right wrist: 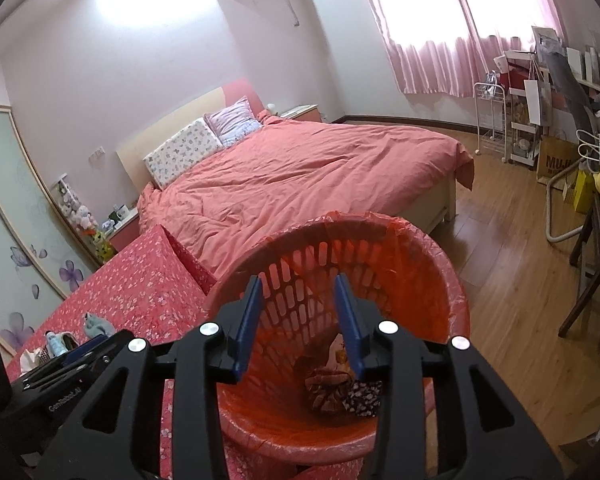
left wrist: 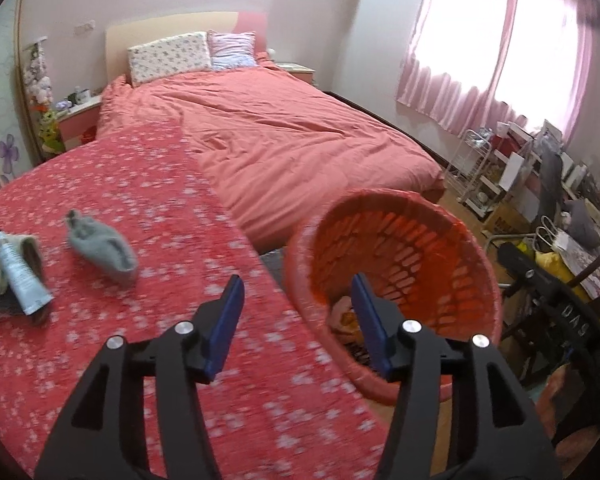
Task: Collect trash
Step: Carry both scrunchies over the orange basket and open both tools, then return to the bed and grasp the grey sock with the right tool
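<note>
Coral bed [right wrist: 300, 176], pink curtains [right wrist: 432, 40], wooden floor [right wrist: 512, 264].

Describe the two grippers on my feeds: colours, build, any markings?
Both look alike. The left gripper and right gripper have matte black angular linkage arms with triangular cut-outs, round silver pivot bolts, and flat dark-blue finger pads. In the right wrist view the left gripper's black body shows small white lettering, too small to read for sure. No cables or sleeves show.

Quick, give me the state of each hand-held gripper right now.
Left hand-held gripper: open, holding nothing.
Right hand-held gripper: open, empty, over the orange bin.
</note>
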`<state>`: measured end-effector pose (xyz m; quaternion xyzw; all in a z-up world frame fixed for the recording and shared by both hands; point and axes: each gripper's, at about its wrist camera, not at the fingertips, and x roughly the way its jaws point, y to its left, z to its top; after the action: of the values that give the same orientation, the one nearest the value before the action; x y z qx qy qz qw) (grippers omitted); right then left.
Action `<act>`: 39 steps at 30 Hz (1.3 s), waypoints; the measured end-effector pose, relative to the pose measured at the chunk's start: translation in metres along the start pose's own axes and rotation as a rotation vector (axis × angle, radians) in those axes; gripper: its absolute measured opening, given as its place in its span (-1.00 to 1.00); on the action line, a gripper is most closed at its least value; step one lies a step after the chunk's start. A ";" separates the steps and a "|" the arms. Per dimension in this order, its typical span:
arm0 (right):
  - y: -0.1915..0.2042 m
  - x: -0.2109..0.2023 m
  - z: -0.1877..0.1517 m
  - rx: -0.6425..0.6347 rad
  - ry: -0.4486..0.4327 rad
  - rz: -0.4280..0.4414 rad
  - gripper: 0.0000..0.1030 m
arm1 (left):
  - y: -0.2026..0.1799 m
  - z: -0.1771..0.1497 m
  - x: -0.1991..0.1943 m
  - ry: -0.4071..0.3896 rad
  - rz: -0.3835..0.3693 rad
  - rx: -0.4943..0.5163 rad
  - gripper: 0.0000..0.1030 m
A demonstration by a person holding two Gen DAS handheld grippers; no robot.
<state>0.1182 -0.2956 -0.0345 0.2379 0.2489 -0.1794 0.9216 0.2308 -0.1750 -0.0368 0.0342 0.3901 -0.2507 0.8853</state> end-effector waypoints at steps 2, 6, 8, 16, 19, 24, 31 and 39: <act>0.006 -0.002 -0.001 -0.014 0.001 0.001 -0.26 | 0.009 -0.004 -0.006 -0.003 0.020 -0.005 0.11; 0.024 -0.004 -0.004 -0.051 0.005 0.008 -0.26 | 0.032 -0.012 -0.019 -0.012 0.067 -0.024 0.13; 0.032 -0.004 -0.006 -0.063 0.011 0.019 -0.26 | 0.045 -0.016 -0.026 -0.017 0.090 -0.037 0.14; 0.078 0.003 -0.018 -0.141 0.049 0.078 -0.26 | 0.101 -0.033 -0.054 -0.037 0.191 -0.096 0.17; 0.098 0.010 -0.023 -0.176 0.071 0.106 -0.26 | 0.125 -0.042 -0.065 -0.038 0.225 -0.125 0.18; 0.140 0.023 -0.037 -0.249 0.118 0.153 -0.26 | 0.167 -0.053 -0.079 -0.037 0.275 -0.183 0.19; 0.197 0.048 -0.057 -0.348 0.190 0.213 -0.26 | 0.227 -0.069 -0.096 -0.036 0.328 -0.282 0.20; 0.250 0.088 -0.073 -0.453 0.269 0.241 -0.26 | 0.271 -0.079 -0.108 -0.034 0.345 -0.355 0.20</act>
<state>0.2750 -0.0700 -0.0511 0.0757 0.3727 0.0248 0.9245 0.2442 0.1265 -0.0517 -0.0598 0.4015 -0.0241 0.9136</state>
